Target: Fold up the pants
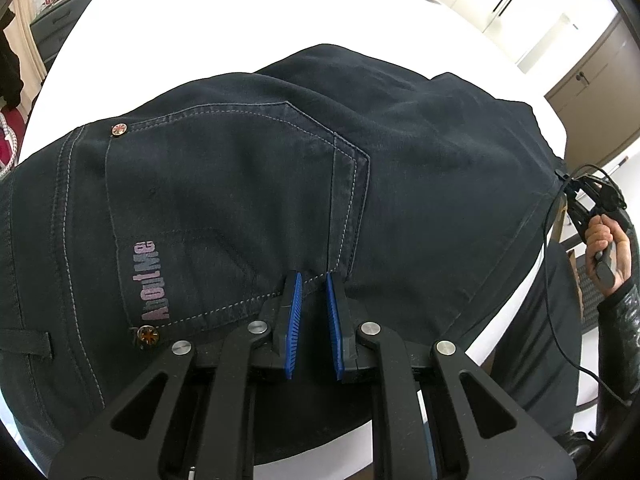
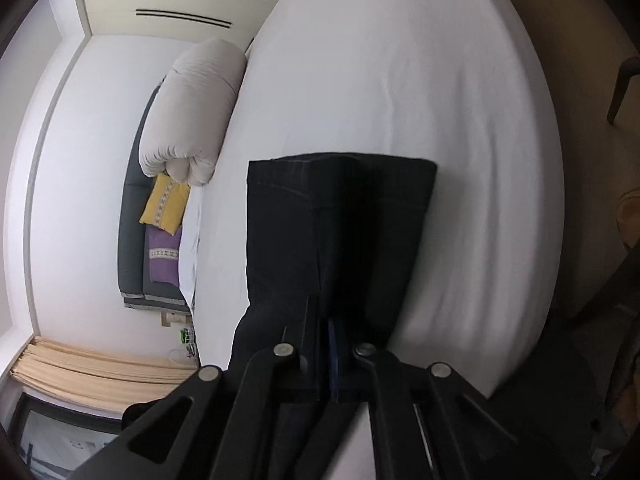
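Dark navy pants lie across the white bed, back pocket up, with a pink printed logo and two metal rivets. My left gripper sits at the pocket's lower seam. Its blue pads are nearly together and pinch a ridge of the cloth. At the right edge a hand holds my right gripper, closed on the pants' far edge. In the right wrist view the right gripper is shut on the dark pants, whose folded leg stretches ahead to a straight hem.
White sheet spreads beyond the hem. A rolled duvet, a yellow pillow and a purple one lie by the grey headboard. Brown cabinets and a dark drawer unit stand past the bed.
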Demonstrator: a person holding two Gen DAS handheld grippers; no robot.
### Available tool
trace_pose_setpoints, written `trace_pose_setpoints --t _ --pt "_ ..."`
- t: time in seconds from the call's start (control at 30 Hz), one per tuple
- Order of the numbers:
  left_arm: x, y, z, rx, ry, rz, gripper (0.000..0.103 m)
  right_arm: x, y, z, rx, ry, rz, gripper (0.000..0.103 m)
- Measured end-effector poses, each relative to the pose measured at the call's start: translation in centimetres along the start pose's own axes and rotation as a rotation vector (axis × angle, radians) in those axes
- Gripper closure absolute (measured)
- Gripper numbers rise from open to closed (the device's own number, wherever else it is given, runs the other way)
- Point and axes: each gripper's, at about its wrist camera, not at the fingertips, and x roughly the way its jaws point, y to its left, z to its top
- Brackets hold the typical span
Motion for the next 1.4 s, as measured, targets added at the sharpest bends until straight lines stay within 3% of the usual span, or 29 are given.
trace_pose_setpoints --t 0.47,0.53,0.57,0.63,0.7,0.8,0.83,0.87,0.9,1.0,1.07,1.13,1.23,1.4 --pt "-0.4 0.1 -0.2 -0.003 -0.009 -0.012 0.091 -1.0 -1.8 -0.2 0.010 -0.009 -0.030 0.102" --pt "-0.5 0.2 -0.5 -0.010 -0.017 -0.017 0.091 -2.2 -2.0 0.0 0.014 -0.033 -0.071 0.103" --pt "-0.6 0.4 -0.8 -0.016 -0.024 -0.021 0.091 -3.0 -1.8 0.1 0.010 -0.044 -0.115 0.098" --pt "-0.8 0.6 -1.2 -0.023 -0.033 -0.028 0.091 -4.9 -0.2 0.0 -0.052 -0.050 -0.166 0.094" --pt "-1.1 0.9 -1.6 -0.029 -0.040 -0.036 0.091 -7.6 4.3 -1.1 -0.222 -0.018 -0.112 0.093" --pt "-1.5 1.3 -2.1 -0.035 -0.049 -0.053 0.091 -11.5 11.3 -4.3 -0.507 0.133 0.076 0.056" --pt "-1.5 1.4 -2.3 -0.038 -0.054 -0.059 0.091 -12.7 13.1 -5.9 -0.592 0.185 0.151 0.031" --pt "-1.6 1.6 -2.5 -0.045 -0.062 -0.067 0.091 -13.2 14.0 -7.2 -0.645 0.211 0.172 0.005" --pt "-1.6 1.8 -2.6 -0.050 -0.067 -0.071 0.091 -13.2 14.9 -9.0 -0.699 0.232 0.164 0.000" --pt "-1.8 2.1 -3.1 -0.060 -0.080 -0.077 0.091 -9.6 14.7 -12.7 -0.649 0.315 0.227 0.004" --pt "-2.1 2.3 -3.3 -0.056 -0.081 -0.080 0.091 -5.4 13.4 -14.5 -0.524 0.395 0.225 0.027" --pt "-2.4 2.6 -3.6 -0.059 -0.084 -0.088 0.091 -1.2 11.3 -15.9 -0.385 0.457 0.209 0.036" --pt "-2.8 3.3 -4.2 -0.077 -0.092 -0.103 0.091 2.6 8.3 -16.9 -0.203 0.503 0.193 0.037" --pt "-2.8 3.2 -4.0 -0.081 -0.093 -0.099 0.091 5.0 6.8 -18.8 -0.161 0.560 0.151 0.037"
